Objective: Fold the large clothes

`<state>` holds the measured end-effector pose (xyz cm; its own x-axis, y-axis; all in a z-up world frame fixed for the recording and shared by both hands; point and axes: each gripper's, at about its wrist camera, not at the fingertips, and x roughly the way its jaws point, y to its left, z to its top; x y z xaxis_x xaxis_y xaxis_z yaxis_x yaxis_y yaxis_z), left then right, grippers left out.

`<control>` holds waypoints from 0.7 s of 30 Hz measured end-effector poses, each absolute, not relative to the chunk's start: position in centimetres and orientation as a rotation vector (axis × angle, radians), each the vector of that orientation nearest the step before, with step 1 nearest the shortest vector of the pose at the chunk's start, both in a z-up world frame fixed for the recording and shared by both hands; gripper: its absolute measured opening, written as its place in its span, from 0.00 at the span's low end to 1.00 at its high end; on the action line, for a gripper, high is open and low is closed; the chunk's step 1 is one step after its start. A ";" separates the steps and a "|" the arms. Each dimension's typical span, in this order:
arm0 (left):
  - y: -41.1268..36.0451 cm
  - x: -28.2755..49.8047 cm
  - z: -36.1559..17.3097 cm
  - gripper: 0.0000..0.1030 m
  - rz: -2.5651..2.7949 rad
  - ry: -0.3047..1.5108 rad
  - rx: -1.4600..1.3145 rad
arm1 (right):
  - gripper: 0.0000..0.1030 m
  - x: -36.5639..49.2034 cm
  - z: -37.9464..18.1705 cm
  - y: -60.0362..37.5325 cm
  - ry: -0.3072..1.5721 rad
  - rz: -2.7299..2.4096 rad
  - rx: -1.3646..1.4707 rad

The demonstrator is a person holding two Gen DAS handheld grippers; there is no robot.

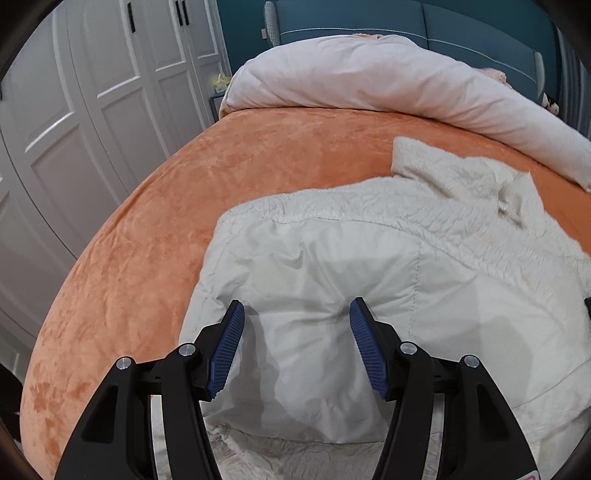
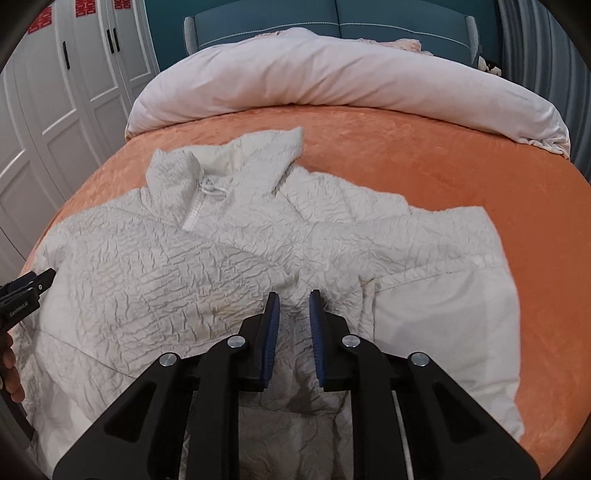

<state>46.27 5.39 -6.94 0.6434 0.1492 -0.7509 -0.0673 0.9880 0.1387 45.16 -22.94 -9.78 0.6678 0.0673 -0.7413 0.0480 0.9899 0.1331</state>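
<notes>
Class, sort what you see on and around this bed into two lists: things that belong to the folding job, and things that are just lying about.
Part of the job:
- white jacket, spread on the orange bedspread
- left hand-held gripper, open over the jacket
- right hand-held gripper, open, narrower gap

Just lying about:
- rolled pale duvet
- teal headboard
- white wardrobe doors

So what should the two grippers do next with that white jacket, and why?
Probably close the left gripper on the smooth flap beneath it. Its fingers are spread wide over the white jacket, which lies open on the orange bed cover. The right gripper is narrower but grips nothing.
</notes>
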 end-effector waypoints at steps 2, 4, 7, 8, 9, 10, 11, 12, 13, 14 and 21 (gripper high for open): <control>5.2 46.3 -7.6 0.58 0.121 0.867 0.110 | 0.14 45.3 -10.1 -22.9 0.843 0.014 0.149; 5.3 46.4 -7.9 0.58 0.118 0.868 0.091 | 0.14 45.4 -10.5 -22.9 0.846 0.018 0.154; 5.5 46.7 -8.4 0.58 0.116 0.872 0.062 | 0.14 45.5 -10.9 -22.9 0.847 0.023 0.166; 5.5 46.7 -8.5 0.58 0.117 0.871 0.056 | 0.14 45.6 -10.9 -23.0 0.847 0.023 0.168; 5.4 46.8 -8.6 0.58 0.118 0.870 0.054 | 0.14 45.6 -11.1 -22.9 0.846 0.024 0.170; 5.3 46.8 -8.7 0.58 0.121 0.867 0.054 | 0.14 45.6 -11.1 -22.9 0.845 0.025 0.171; 5.3 46.8 -8.9 0.58 0.123 0.865 0.053 | 0.14 45.6 -11.2 -22.9 0.843 0.026 0.175; 5.3 46.9 -9.0 0.58 0.125 0.864 0.054 | 0.14 45.7 -11.3 -23.0 0.843 0.027 0.177; 5.2 46.9 -9.1 0.58 0.126 0.863 0.055 | 0.14 45.7 -11.4 -23.0 0.842 0.028 0.181; 5.1 46.9 -9.2 0.58 0.127 0.862 0.056 | 0.14 45.7 -11.4 -23.0 0.840 0.029 0.183; 5.0 47.0 -9.6 0.58 0.125 0.863 0.053 | 0.14 45.6 -11.5 -22.8 0.831 0.027 0.185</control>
<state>46.96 5.00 -9.57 0.6436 0.1318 -0.7539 -0.0885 0.9913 0.0977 45.62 -22.83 -11.53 0.6747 0.0959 -0.7318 0.0485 0.9836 0.1737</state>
